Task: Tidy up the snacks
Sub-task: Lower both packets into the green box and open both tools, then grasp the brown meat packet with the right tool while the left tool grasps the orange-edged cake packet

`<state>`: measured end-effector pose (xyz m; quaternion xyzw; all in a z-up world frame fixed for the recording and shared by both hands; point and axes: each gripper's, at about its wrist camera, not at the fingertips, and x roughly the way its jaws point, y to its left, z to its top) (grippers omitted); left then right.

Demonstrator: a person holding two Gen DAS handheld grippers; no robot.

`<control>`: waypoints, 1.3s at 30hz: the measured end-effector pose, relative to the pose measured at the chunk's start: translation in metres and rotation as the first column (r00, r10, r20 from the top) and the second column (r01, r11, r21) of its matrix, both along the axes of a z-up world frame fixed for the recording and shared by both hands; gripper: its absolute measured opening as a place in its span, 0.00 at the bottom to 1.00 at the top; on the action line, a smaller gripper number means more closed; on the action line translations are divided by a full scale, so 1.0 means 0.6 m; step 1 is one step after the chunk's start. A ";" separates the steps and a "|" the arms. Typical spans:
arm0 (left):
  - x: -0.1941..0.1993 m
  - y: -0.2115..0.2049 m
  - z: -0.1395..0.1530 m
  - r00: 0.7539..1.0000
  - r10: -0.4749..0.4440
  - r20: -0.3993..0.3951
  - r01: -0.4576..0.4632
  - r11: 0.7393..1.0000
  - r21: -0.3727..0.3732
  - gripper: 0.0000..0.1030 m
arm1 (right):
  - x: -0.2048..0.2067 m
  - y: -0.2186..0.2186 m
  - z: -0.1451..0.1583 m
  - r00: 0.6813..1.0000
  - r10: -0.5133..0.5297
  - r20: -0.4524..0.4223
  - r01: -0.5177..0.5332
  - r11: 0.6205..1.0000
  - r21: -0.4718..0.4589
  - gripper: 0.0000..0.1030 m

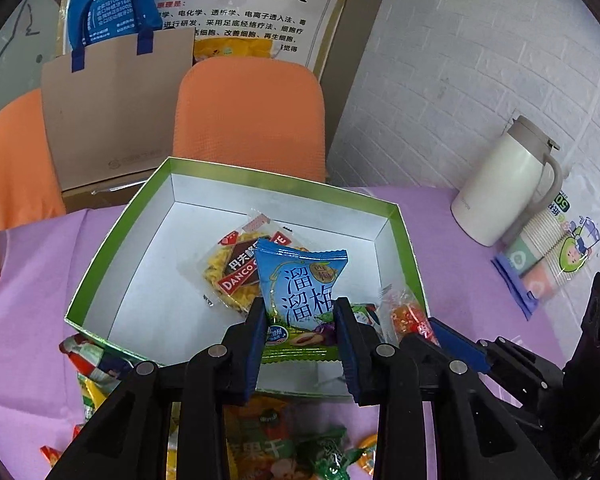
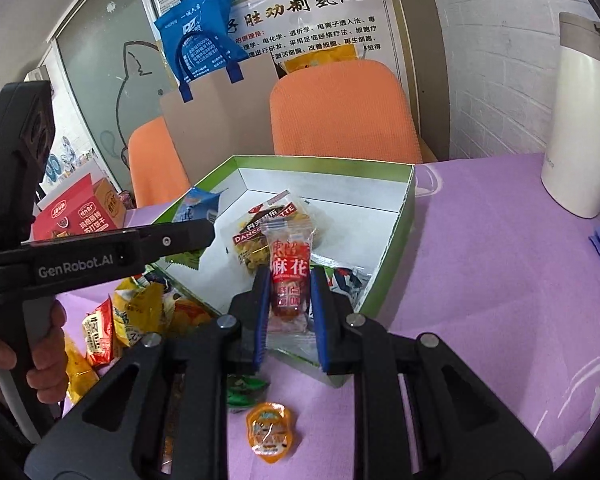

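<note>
Over the near edge of the green-rimmed white cardboard box (image 1: 396,216), in the left wrist view, your left gripper (image 1: 302,312) is clamped on the blue foil plum-candy packet (image 1: 300,292), pinching it low on its sides while the top stands free above the box floor. The risk, as I judge it, is the slick foil sliding out if you tilt the fingers, or the packet dropping onto the rim and falling back among the loose snacks (image 1: 284,452) on the purple tablecloth (image 1: 460,240). The packet looks puffed and crinkled, with a serrated top seam and a green bottom strip. Behind it a clear-wrapped yellow cookie pack (image 1: 230,272) lies flat in the box. Your other tool sits close on the right, so a collision between the two is possible if both move inward together.

In the right wrist view, your right gripper (image 2: 290,300) is closed around a narrow red-and-clear twisted-dough snack packet (image 2: 289,276), held upright over the box's near corner. The wrapper's loose clear ends could snag on the rim. The left tool reaches across just beside it, and the hand (image 2: 40,360) holding it shows at the lower left. An orange jelly cup (image 2: 269,434) and a green-wrapped sweet (image 2: 242,390) lie on the cloth outside the box, not yet sorted.
</note>
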<state>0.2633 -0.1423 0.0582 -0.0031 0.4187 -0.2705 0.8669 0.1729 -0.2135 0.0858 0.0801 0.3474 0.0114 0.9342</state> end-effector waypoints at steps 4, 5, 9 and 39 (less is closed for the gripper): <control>0.000 0.017 -0.007 0.996 0.066 0.053 -0.066 0.998 -0.001 0.99 | 0.002 0.011 -0.015 1.000 0.022 0.022 -0.019 0.993 -0.114 0.65; -0.003 0.022 -0.006 0.994 0.074 0.076 -0.074 0.997 -0.003 0.99 | -0.008 0.012 -0.014 0.998 0.022 0.061 -0.013 0.990 -0.142 0.73; -0.008 0.030 -0.007 0.995 0.076 0.070 -0.079 0.996 0.036 0.99 | -0.025 0.001 -0.014 0.998 0.019 0.062 -0.009 0.989 -0.149 0.77; -0.356 0.282 -0.073 0.980 0.189 -0.067 -0.198 0.968 -0.154 0.98 | -0.212 0.122 -0.018 0.974 0.205 -0.093 -0.202 0.979 0.035 0.64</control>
